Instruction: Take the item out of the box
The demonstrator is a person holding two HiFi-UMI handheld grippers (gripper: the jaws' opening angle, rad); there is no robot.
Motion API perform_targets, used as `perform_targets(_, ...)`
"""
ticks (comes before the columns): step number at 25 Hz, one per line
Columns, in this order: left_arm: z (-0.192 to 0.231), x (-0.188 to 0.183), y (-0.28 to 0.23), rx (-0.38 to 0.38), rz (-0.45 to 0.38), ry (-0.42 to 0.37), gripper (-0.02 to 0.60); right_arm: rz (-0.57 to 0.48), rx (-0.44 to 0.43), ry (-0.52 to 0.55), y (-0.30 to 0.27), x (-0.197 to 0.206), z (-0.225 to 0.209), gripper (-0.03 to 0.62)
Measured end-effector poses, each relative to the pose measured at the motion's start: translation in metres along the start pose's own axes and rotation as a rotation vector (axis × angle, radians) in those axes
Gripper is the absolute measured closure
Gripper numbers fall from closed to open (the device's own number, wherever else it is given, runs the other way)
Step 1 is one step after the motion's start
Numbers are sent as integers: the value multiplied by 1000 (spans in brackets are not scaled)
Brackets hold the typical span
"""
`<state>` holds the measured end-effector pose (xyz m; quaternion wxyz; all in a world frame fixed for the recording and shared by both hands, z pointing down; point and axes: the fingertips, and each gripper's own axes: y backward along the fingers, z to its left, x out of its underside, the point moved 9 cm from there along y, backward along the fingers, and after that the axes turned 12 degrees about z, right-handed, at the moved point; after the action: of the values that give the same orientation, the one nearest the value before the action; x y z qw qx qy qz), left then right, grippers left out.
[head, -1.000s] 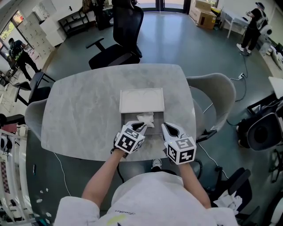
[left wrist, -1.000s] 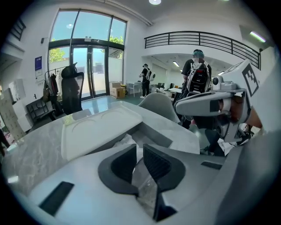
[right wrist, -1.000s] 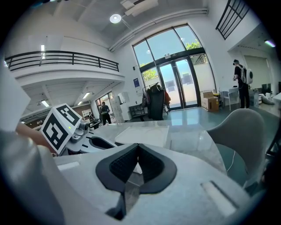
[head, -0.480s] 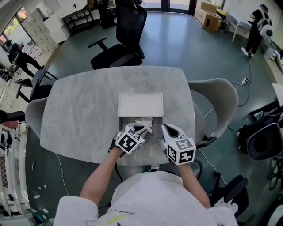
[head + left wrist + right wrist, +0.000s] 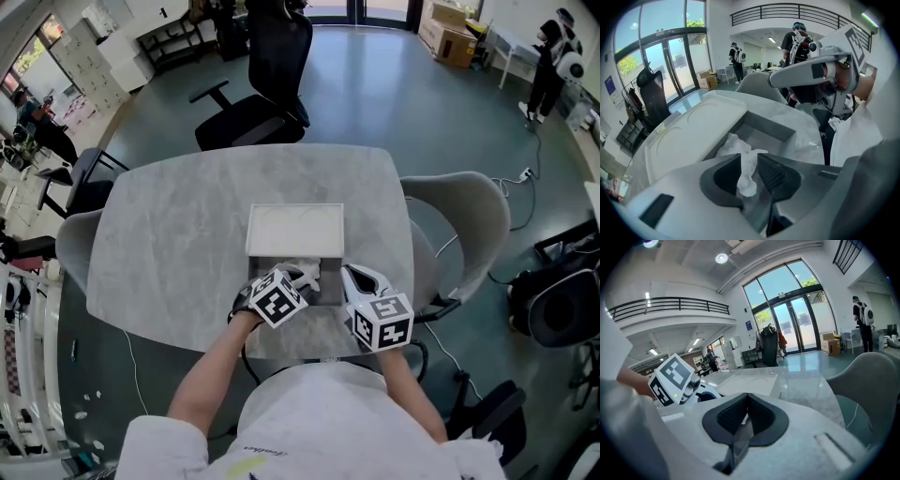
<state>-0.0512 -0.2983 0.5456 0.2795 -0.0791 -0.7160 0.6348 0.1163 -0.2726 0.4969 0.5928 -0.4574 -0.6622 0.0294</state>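
Observation:
An open box sits mid-table, its white lid [image 5: 294, 230] folded flat at the far side and its grey tray [image 5: 764, 133] nearer me. Crumpled white paper [image 5: 305, 269] rises out of the tray. My left gripper [image 5: 295, 278] is at the tray's near left and is shut on a strand of that paper [image 5: 740, 154]. My right gripper [image 5: 349, 277] is at the tray's near right, shut on a thin grey edge [image 5: 740, 439] that looks like the box's wall. What lies under the paper is hidden.
The round grey marble table [image 5: 169, 234] carries only the box. A grey chair [image 5: 459, 216] stands at the right, another [image 5: 70, 248] at the left, and a black office chair [image 5: 253, 84] beyond the far edge. People stand far off in the room.
The head view has shifted slightly. My left gripper has turned a little at the tray while keeping the paper. My right gripper has stayed put on the box's edge.

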Motion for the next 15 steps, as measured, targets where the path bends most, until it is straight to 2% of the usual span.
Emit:
perform_targets(7,-2,-1,-14,-3,81,-91,488,0,1,-13,-2,0,-6,589)
perform_targets(15,-2,-8,-22,-21,109,-110,489,-9,12,-20,0,-2,-16,589)
